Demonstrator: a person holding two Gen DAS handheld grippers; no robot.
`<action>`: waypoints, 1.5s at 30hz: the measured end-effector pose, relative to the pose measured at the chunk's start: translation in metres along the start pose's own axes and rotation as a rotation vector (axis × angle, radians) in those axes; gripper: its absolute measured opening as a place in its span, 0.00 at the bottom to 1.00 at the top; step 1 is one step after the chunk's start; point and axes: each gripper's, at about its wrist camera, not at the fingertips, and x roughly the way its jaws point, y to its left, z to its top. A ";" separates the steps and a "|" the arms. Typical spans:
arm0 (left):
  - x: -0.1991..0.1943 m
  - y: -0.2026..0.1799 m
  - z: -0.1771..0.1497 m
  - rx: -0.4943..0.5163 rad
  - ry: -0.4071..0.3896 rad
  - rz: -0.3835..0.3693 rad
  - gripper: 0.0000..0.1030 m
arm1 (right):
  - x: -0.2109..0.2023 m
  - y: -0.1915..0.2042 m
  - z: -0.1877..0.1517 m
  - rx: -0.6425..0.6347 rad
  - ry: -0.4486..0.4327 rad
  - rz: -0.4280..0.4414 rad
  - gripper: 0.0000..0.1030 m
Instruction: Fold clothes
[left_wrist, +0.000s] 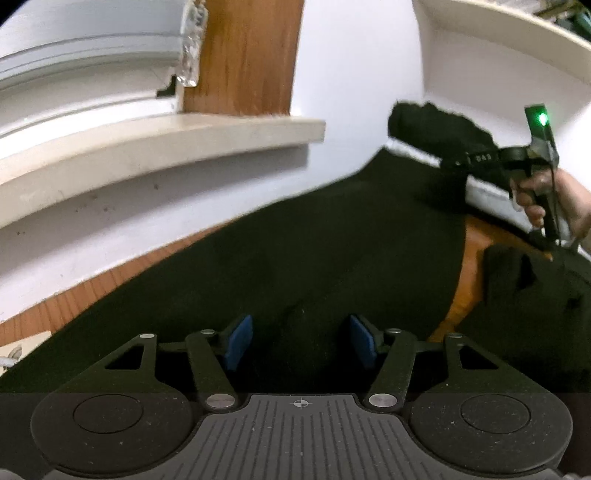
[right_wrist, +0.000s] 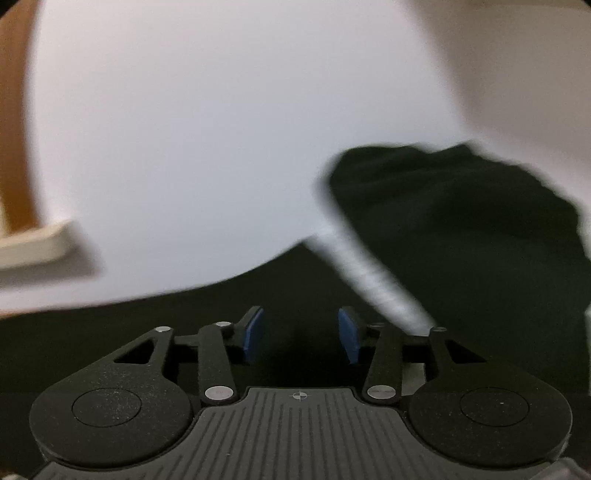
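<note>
The dark garment (left_wrist: 280, 258) lay spread over the wooden table (left_wrist: 74, 306), running under both tools. The left gripper (left_wrist: 301, 341) stood spread above it, pinching nothing. The right gripper (right_wrist: 301, 334) was spread too, perhaps brushing the cloth; blur hid that. A bunched fold (right_wrist: 454, 206) rose just beyond it.

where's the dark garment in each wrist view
Left wrist: the dark garment covers the lower middle, spread over the wooden table, rising to upper right.
Right wrist: the garment bunches at right, spreading along the bottom.
Shared landmark: the cream ledge.
</note>
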 end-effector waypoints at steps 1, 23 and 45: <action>0.000 -0.003 -0.002 0.012 0.010 0.004 0.61 | 0.003 0.010 -0.004 -0.022 0.017 0.030 0.47; -0.098 0.056 -0.005 0.015 -0.001 0.262 0.67 | -0.008 0.102 -0.064 -0.127 0.072 0.264 0.58; -0.095 0.155 -0.044 -0.087 0.133 0.250 0.45 | -0.001 0.102 -0.071 -0.114 0.062 0.271 0.59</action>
